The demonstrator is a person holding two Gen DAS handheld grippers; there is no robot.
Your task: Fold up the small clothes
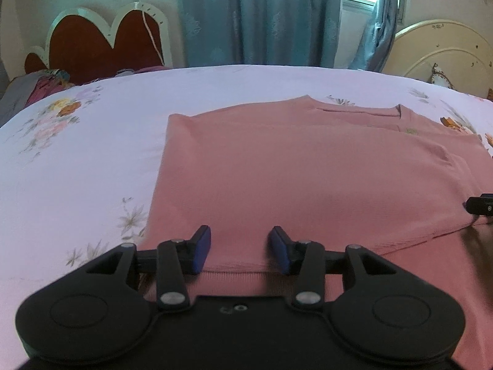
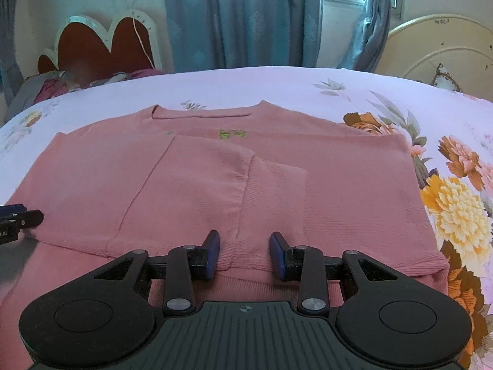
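A pink knit sweater [image 1: 277, 169] lies flat on the bed, neckline at the far side, both sides folded inward; it also shows in the right wrist view [image 2: 200, 191], where a folded sleeve with a ribbed cuff [image 2: 271, 197] lies on top. My left gripper [image 1: 240, 251] is open and empty, low over the near hem at the sweater's left part. My right gripper [image 2: 245, 254] is open and empty over the near hem, just in front of the cuff. Each gripper's tip shows at the edge of the other view, the right one [image 1: 480, 205] and the left one [image 2: 18, 219].
The bed has a pale lilac floral sheet [image 1: 77, 160], with large orange and yellow flowers at the right [image 2: 459, 212]. A red and white headboard [image 1: 92, 40] and a pile of clothes [image 1: 46, 86] are at the far left. Blue curtains [image 1: 262, 15] hang behind.
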